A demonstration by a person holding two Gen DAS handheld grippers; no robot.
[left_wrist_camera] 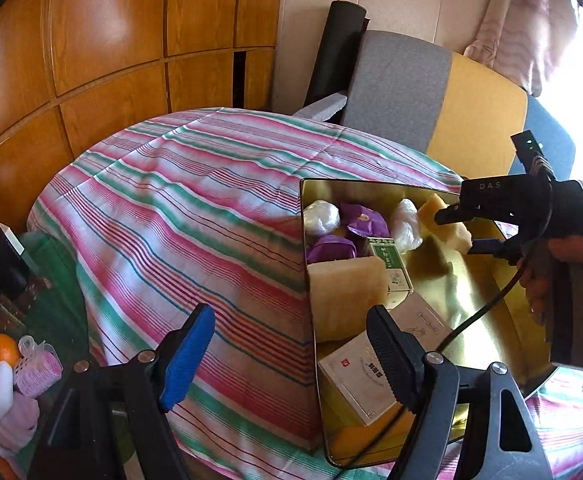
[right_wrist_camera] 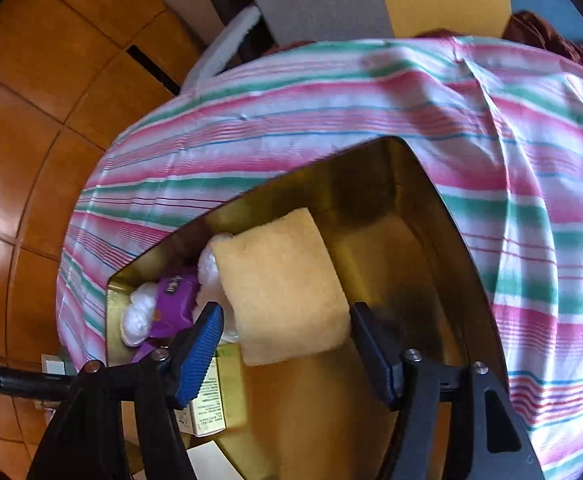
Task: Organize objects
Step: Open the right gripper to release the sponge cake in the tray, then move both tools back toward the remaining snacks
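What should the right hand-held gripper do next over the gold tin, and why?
Probably lift clear. The right hand-held gripper stands open, its pads off the yellow sponge, which lies inside the gold tin, apparently already released.

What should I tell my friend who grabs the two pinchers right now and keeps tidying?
Left gripper: open, nothing in it, hovering over the near corner of the gold tin.
Right gripper: open, over the tin, with a yellow sponge between its fingers; the pads do not look pressed on it.
In the tin already: another yellow sponge, purple packets, white wrapped bundles, a green box and white boxes.
Done: most things sit in the tin on the striped cloth.
Left: pull the right gripper clear; the cloth around the tin shows nothing more to collect.
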